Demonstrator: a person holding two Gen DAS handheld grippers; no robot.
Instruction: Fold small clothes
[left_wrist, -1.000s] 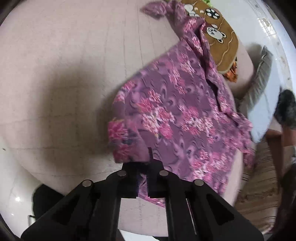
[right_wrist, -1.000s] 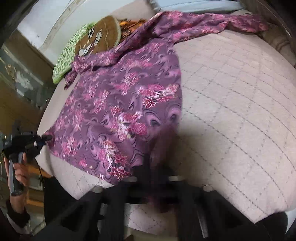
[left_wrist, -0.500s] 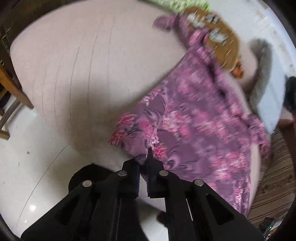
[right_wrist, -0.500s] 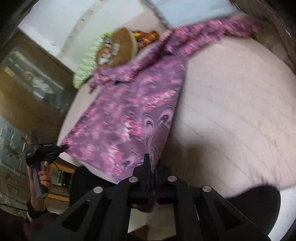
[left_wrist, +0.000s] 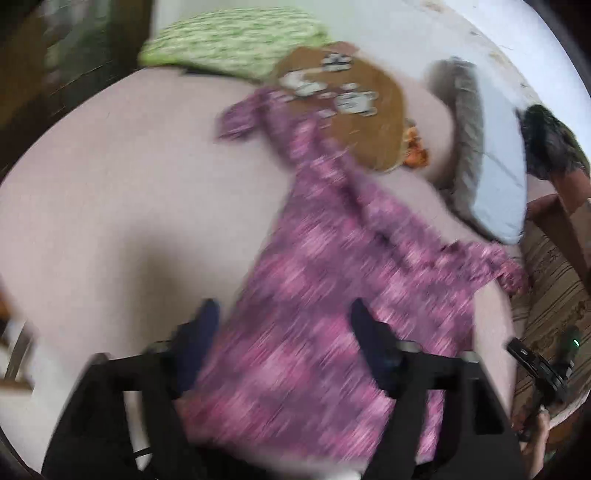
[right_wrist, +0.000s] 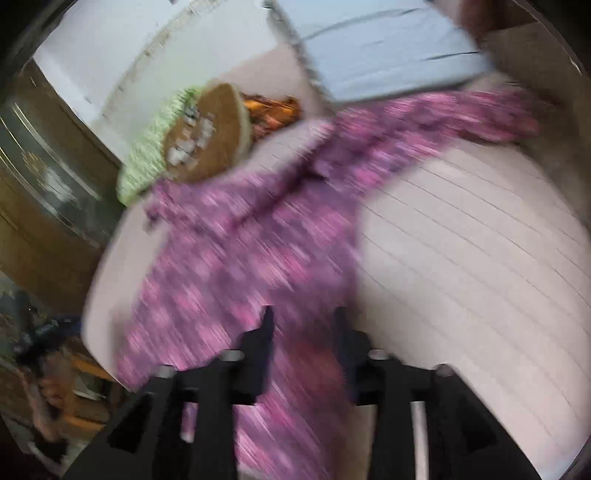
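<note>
In the left wrist view, the purple flowered shirt (left_wrist: 332, 295) lies spread on the pale pink bed (left_wrist: 110, 203). The left gripper (left_wrist: 282, 314) has its fingers (left_wrist: 199, 332) wide apart, one on each side of the shirt's near end, and they hold nothing. The shirt starts right between the fingers and runs long, away from them, toward the brown cushion (left_wrist: 354, 110) at the far end of the bed. One sleeve reaches up to the cushion and the other sleeve sticks out to the side, toward the grey pillow (left_wrist: 487, 166). The picture is blurry, so I cannot tell if the fingers touch the cloth or hang just over it. In the right wrist view, the same shirt (right_wrist: 240, 258) again runs long from the near end up toward the brown cushion (right_wrist: 210, 133). The right gripper (right_wrist: 304, 321) has its fingers (right_wrist: 264, 332) apart too, though less wide, with cloth showing between them and nothing pinched. This gripper sits at the shirt's edge farther from the cushion's side, next to the bare quilted part of the bed (right_wrist: 461, 258). Both grippers are at the shirt's near end, so I think either one could grab it there and carry it up toward the cushion to fold the shirt in half.
</note>
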